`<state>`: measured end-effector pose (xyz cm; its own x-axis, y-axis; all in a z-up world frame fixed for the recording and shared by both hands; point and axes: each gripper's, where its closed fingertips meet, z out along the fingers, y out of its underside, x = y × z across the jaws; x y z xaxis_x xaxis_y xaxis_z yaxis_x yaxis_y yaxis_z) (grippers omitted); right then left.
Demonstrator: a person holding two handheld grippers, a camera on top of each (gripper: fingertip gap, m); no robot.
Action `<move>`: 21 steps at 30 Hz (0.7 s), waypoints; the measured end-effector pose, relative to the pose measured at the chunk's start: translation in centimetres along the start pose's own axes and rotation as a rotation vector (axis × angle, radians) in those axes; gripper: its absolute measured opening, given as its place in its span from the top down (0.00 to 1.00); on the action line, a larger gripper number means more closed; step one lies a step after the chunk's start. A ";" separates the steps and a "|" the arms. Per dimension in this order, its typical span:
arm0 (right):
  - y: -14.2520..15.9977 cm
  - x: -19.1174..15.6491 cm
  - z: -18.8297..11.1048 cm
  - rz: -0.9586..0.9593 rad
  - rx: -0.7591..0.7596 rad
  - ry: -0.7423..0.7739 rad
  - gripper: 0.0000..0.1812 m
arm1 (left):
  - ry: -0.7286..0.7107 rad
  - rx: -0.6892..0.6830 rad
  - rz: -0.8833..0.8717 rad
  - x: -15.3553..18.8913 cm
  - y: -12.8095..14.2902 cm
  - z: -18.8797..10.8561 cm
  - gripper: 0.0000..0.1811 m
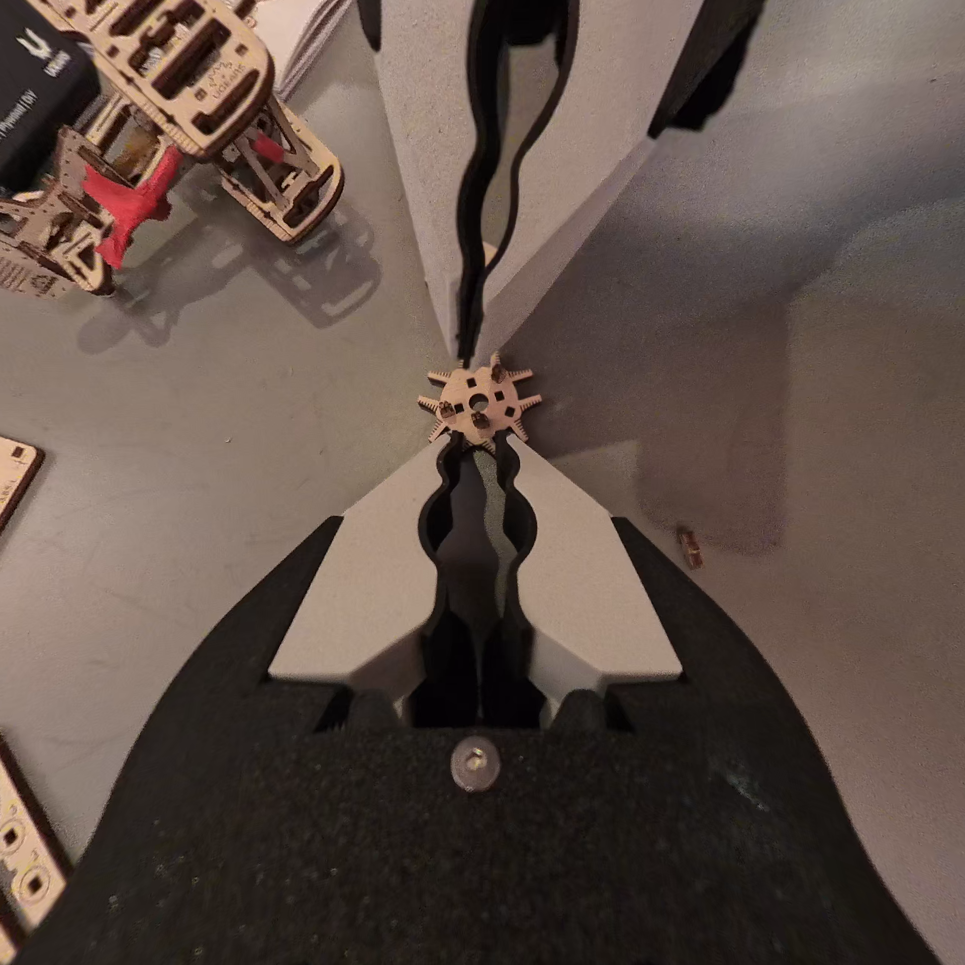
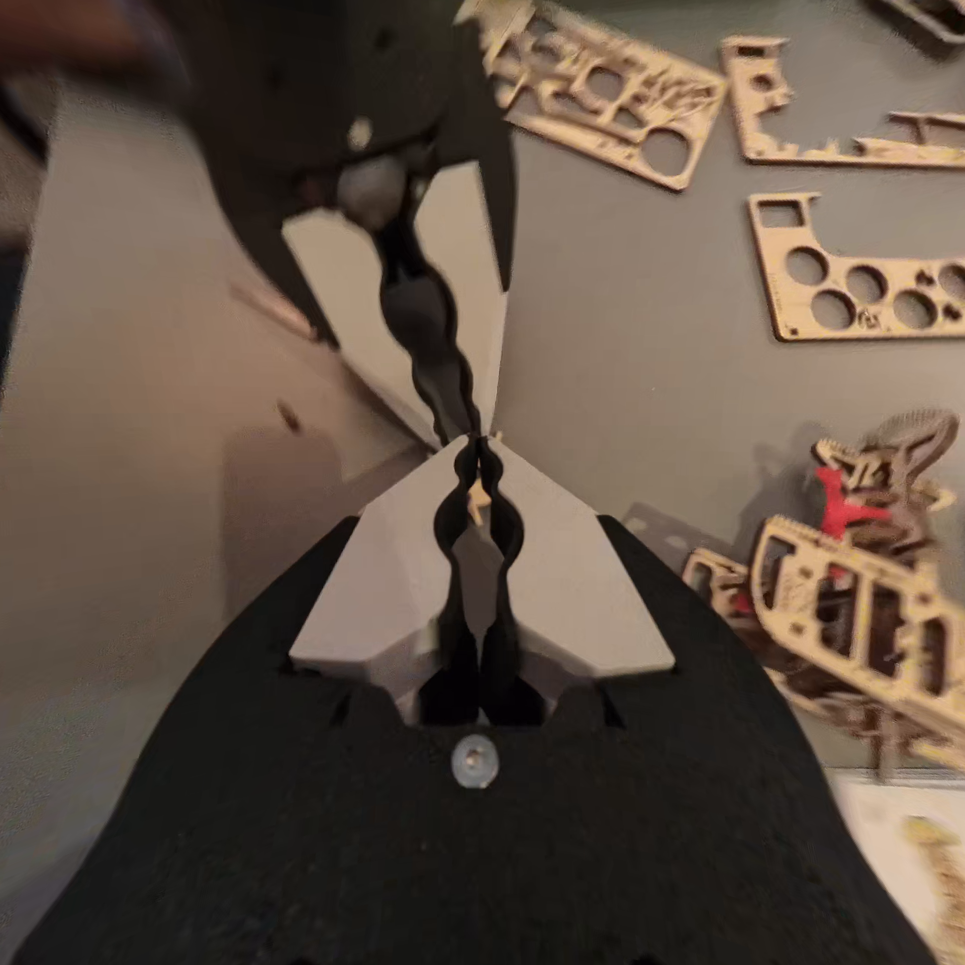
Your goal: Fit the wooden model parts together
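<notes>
A small round wooden gear-like part (image 1: pixel 478 402) with toothed spokes, square holes and three short pegs is held over the grey table (image 1: pixel 261 418). My left gripper (image 1: pixel 480 449) is shut on its lower edge. My right gripper (image 1: pixel 466 355) comes in from the top and is shut on its upper edge. In the blurred right wrist view the part (image 2: pixel 479 504) shows edge-on between the pads of my right gripper (image 2: pixel 478 444). The left gripper (image 2: pixel 459 428) meets it tip to tip from above.
A partly built wooden model with red parts (image 1: pixel 183 130) stands at the far left; it also shows in the right wrist view (image 2: pixel 835 574). Punched-out wooden sheets (image 2: pixel 856 271) lie nearby. A loose small peg (image 1: pixel 689 545) lies on the table. A black box (image 1: pixel 36 104) sits behind the model. Only a small space, under 4 cm, lies between the two pairs of fingers.
</notes>
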<state>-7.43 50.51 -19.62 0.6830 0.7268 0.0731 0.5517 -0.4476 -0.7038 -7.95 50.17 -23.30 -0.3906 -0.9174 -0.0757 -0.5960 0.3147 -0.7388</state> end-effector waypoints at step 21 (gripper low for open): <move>1.9 -1.4 2.3 -0.361 -0.142 -0.314 0.96 | 0.063 0.006 0.065 0.8 0.0 -0.2 0.94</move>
<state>-8.44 49.79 -22.69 0.2707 0.9606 0.0627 0.8012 -0.1887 -0.5679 -8.40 49.49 -23.28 -0.4722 -0.8777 -0.0818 -0.5634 0.3719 -0.7377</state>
